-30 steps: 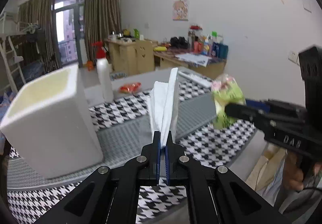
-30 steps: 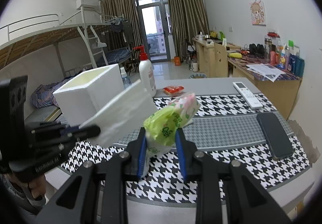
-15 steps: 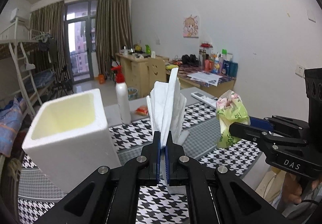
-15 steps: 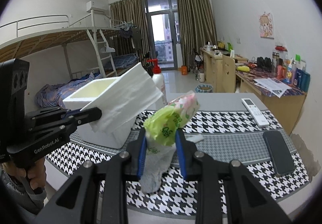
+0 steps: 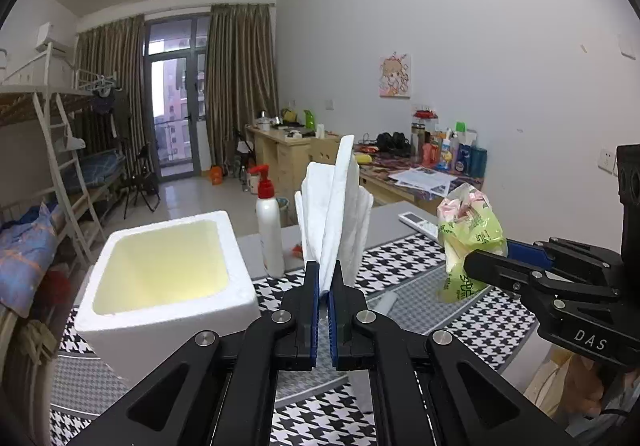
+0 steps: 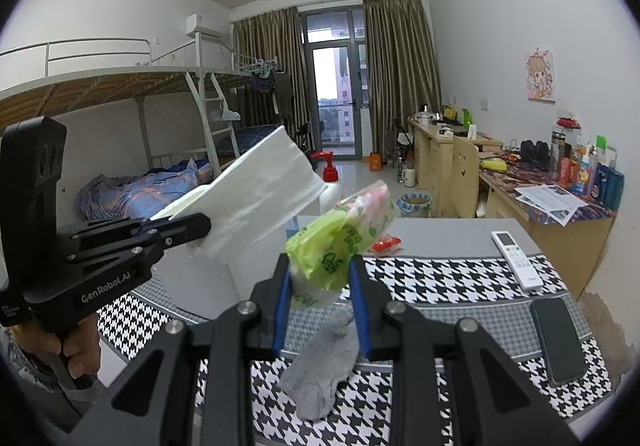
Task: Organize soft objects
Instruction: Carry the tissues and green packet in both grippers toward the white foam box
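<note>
My left gripper [image 5: 324,278] is shut on a stack of white folded tissues [image 5: 334,213], which stands up from its jaws above the table. In the right wrist view the same white tissues [image 6: 260,193] stick out of the left gripper [image 6: 200,221] at the left. My right gripper [image 6: 320,278] is shut on a green and pink tissue pack [image 6: 340,242], also held in the air. From the left wrist view that pack [image 5: 468,238] hangs at the right in the right gripper [image 5: 476,266]. An open white foam box [image 5: 168,286] stands on the table left of the tissues. A grey sock [image 6: 324,366] lies on the table under the pack.
A white bottle with a red pump [image 5: 269,230] stands behind the box. A white remote [image 6: 516,258] and a black phone [image 6: 558,342] lie at the table's right. A small red packet [image 6: 386,244] lies further back. The houndstooth tablecloth [image 6: 440,286] covers the table. A hand [image 6: 76,350] holds the left gripper.
Both grippers have risen and tilted up with their loads. The foam box now sits lower and its inside shows; the grey sock has come into sight beneath the right gripper.
</note>
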Available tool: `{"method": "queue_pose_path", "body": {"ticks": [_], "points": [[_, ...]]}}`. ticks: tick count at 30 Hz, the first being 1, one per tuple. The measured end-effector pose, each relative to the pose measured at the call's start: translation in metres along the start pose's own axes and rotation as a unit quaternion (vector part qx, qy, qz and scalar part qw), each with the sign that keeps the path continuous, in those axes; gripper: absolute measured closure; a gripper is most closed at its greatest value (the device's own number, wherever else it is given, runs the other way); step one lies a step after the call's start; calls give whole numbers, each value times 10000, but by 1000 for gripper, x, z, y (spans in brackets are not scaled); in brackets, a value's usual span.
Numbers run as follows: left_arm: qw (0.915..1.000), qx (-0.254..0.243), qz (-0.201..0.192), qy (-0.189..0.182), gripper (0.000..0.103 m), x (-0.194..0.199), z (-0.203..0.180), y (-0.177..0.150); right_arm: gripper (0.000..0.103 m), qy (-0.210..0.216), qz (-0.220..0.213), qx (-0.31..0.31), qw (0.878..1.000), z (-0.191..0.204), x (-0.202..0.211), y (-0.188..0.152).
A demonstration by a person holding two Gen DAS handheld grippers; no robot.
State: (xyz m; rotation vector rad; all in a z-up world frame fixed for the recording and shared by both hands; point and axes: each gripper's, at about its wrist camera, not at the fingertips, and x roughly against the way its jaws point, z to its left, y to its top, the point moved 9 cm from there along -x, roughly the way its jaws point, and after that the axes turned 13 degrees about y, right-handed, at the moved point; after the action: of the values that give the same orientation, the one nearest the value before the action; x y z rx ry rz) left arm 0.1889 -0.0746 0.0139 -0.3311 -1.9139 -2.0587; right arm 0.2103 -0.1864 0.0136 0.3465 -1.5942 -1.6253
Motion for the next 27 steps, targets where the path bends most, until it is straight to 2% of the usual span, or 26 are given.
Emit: {"method": "queue_pose_path", "body": {"ticks": [10,27], "points": [[9998,44,-174,131,99,1,14,13,71,104,-108,37,9999,4,-10,15],[9955,357,-327,818,99,-9,62,31,71,422,-151,244,9987,28,-36,36]]}}
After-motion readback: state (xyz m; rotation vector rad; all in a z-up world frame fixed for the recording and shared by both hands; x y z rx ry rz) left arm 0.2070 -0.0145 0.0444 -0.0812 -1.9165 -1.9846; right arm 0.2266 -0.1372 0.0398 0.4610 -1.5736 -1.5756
